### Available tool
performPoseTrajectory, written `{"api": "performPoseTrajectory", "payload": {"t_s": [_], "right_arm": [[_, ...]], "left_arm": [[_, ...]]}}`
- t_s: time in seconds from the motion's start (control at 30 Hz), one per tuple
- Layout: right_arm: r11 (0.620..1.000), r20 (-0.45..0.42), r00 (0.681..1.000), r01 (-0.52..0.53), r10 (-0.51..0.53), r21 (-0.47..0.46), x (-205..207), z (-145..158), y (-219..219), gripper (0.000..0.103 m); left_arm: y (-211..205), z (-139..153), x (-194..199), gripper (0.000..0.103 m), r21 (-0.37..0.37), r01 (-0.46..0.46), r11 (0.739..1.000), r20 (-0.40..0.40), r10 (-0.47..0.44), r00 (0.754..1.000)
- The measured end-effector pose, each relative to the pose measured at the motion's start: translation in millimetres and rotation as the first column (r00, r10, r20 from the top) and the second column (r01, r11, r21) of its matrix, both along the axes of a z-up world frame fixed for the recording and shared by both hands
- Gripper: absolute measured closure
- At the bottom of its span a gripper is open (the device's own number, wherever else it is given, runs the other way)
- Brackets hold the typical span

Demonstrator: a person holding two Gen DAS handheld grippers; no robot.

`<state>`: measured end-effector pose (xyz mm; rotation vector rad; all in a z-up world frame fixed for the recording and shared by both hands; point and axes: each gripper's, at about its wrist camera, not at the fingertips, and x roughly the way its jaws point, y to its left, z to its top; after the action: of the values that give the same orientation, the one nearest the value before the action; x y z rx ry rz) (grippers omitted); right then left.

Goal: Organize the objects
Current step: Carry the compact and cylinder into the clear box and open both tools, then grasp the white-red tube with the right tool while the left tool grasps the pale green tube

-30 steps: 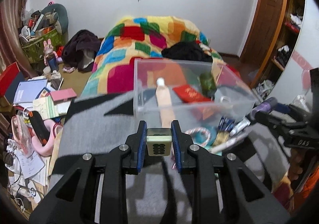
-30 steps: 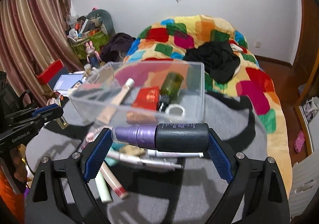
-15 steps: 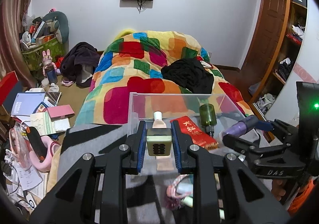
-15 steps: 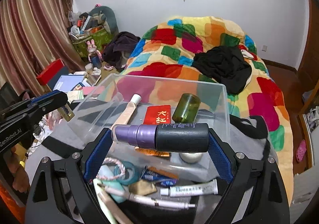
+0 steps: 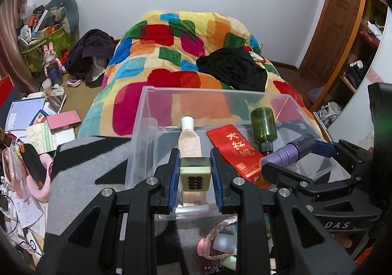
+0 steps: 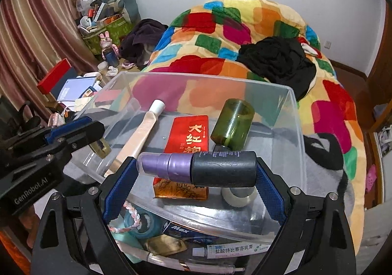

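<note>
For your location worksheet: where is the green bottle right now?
The green bottle lies inside the clear bin, right of the red packet in the right wrist view.

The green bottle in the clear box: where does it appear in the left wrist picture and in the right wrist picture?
Left wrist: the green bottle lies right of centre, cap toward the camera, right of the red packet.
Right wrist: it lies just above centre, right of that packet, behind the purple bottle held in the right gripper.
Shared landmark: the red packet.
</note>
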<state>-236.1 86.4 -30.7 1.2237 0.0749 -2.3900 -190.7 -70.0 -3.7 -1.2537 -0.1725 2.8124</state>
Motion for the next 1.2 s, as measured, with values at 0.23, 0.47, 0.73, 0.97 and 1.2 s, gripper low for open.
{"api": "performPoseTrajectory", "payload": {"t_s": [0.23,0.47,0.73,0.97,1.2], "right_arm": [[1.000,0.001,1.000,-0.006,0.006,0.005,2,2,2,0.012],[0.999,-0.039,0.999,-0.027,0.028,0.027,15,13,4,0.011],[0.999,-0.088,0.995,-0.051,0.051,0.010,45,26,19,0.011],[0.997,-0.093,0.992,-0.082,0.080,-0.015,79,22,40,0.012],[0.992,-0.034,0.993,-0.117,0.116,-0.037,106,-2,58,0.013]], "left_arm": [[5,3,6,0.079,-0.004,0.021,1.000,0.000,-0.021,1.000],[12,15,20,0.076,-0.019,0.034,0.999,-0.023,-0.034,0.999],[18,25,51,0.047,-0.057,0.025,0.998,-0.064,-0.029,0.998],[29,1,81,0.027,-0.093,0.045,0.995,-0.004,-0.046,0.999],[46,-35,102,0.026,-0.074,0.112,0.991,0.115,-0.103,0.988]]}}
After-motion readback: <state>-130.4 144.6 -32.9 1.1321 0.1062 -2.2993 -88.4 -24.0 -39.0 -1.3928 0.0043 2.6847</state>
